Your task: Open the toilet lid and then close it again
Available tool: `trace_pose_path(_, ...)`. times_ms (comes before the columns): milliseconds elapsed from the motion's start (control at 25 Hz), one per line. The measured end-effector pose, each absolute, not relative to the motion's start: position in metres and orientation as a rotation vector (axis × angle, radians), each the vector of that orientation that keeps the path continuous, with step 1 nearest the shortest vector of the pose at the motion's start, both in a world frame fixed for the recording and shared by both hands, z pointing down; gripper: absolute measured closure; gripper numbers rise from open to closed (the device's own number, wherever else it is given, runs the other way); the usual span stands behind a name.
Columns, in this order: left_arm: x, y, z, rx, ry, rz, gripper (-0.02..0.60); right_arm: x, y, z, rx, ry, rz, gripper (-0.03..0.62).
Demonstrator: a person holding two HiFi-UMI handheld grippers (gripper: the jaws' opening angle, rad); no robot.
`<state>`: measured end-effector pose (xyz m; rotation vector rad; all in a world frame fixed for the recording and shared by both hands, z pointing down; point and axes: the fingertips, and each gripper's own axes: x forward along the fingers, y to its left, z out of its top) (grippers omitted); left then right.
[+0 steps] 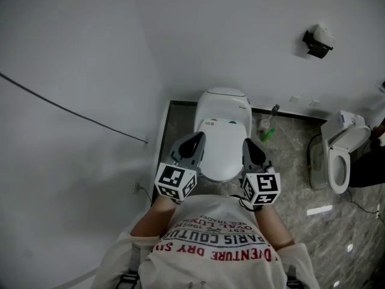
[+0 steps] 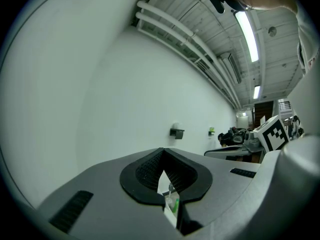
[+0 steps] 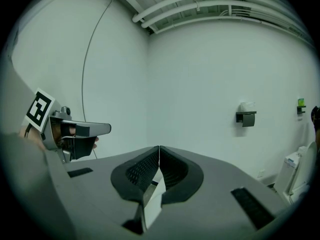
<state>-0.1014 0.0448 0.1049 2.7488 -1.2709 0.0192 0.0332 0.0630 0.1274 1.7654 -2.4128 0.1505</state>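
Left gripper (image 1: 194,142) and right gripper (image 1: 251,148) are held closed, empty; the toilet lid (image 1: 221,131) should be hooked at its 6 o'clock edge

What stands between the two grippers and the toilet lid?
Nothing visible does. The closed toilet lid lies bare, with the left gripper at its left edge and the right gripper at its right edge, both shut and empty.
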Motion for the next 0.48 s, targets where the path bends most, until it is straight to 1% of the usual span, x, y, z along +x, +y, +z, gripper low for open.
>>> trace_pose_path(480, -0.087, 0.043, 0.1, 2.75, -1.274, 0.025, 0.575, 0.046, 0.06, 0.126, 1.752, -2.412, 0.162, 0.58)
